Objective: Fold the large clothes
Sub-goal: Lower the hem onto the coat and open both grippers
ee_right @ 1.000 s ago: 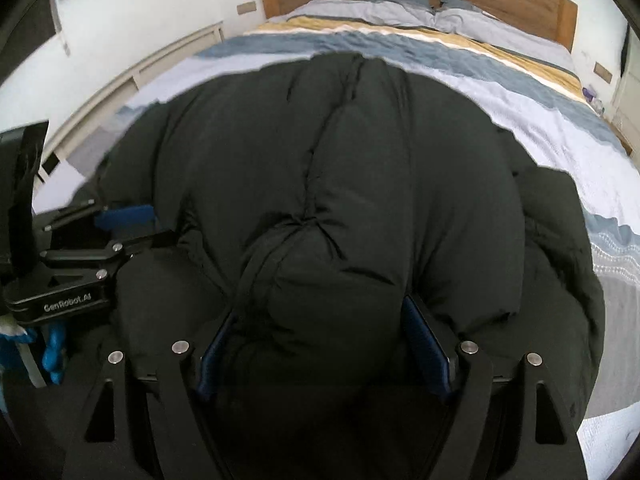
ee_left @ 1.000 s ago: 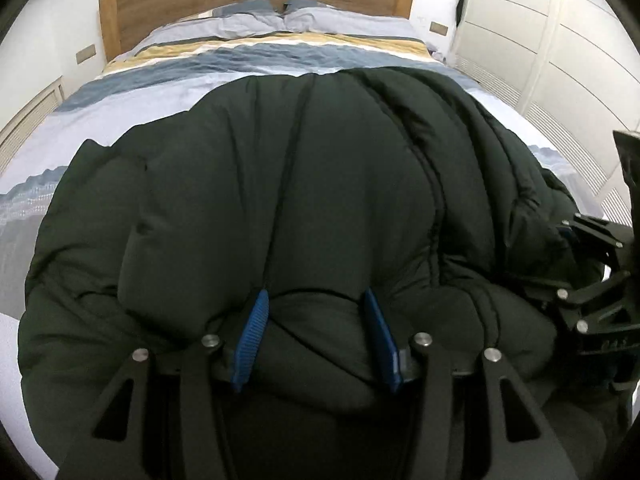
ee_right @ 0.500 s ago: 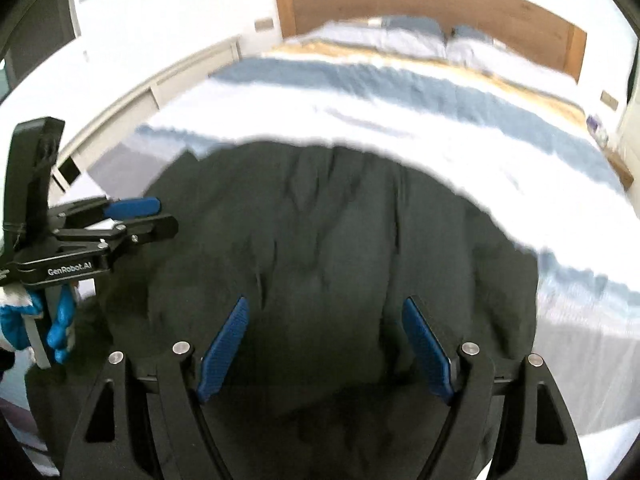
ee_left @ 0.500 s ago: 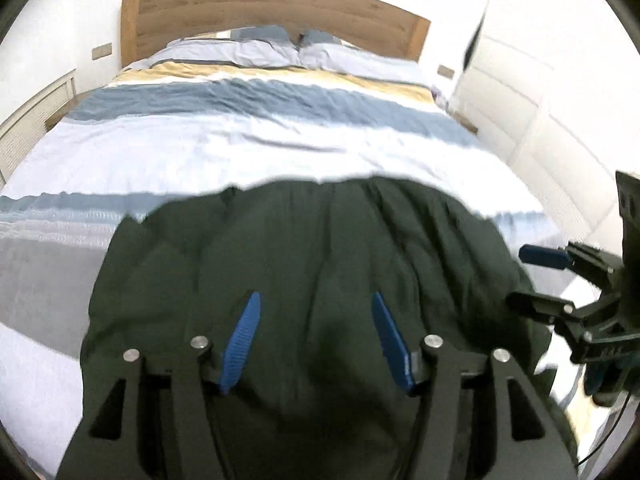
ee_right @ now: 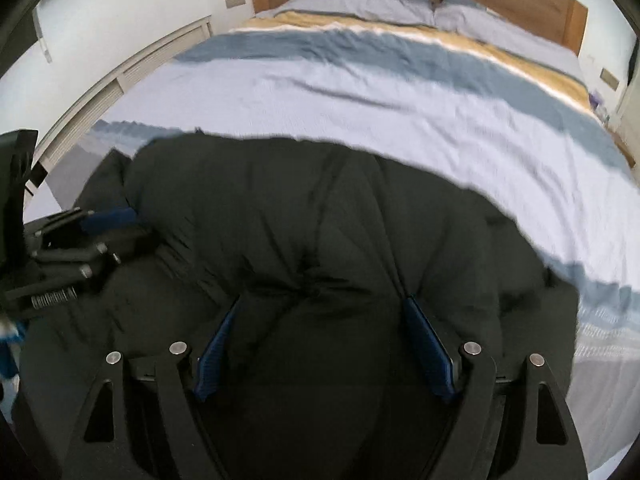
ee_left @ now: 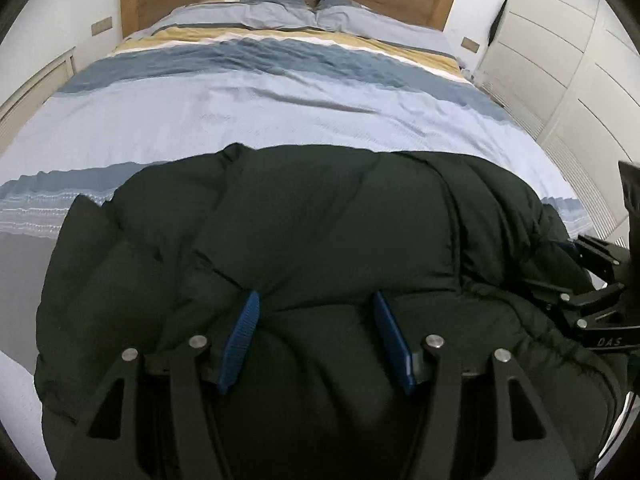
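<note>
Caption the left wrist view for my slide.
Left hand-held gripper pinching a fold of the dark puffer coat on a striped bed.

Soft, even daylight fills both fisheye views with no hard shadows or glare, the dark jacket [ee_left: 320,232] swallowing detail, the edges bowed and vignetted black, the left view fairly sharp while the right shows motion blur across the bed [ee_right: 400,92] and jacket edge.

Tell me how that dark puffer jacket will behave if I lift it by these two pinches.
The jacket looks puffy and quilted, so probably light for its bulk. It bulges between both grippers' pads, so it likely sags and flops. The smooth shell may slip.
</note>
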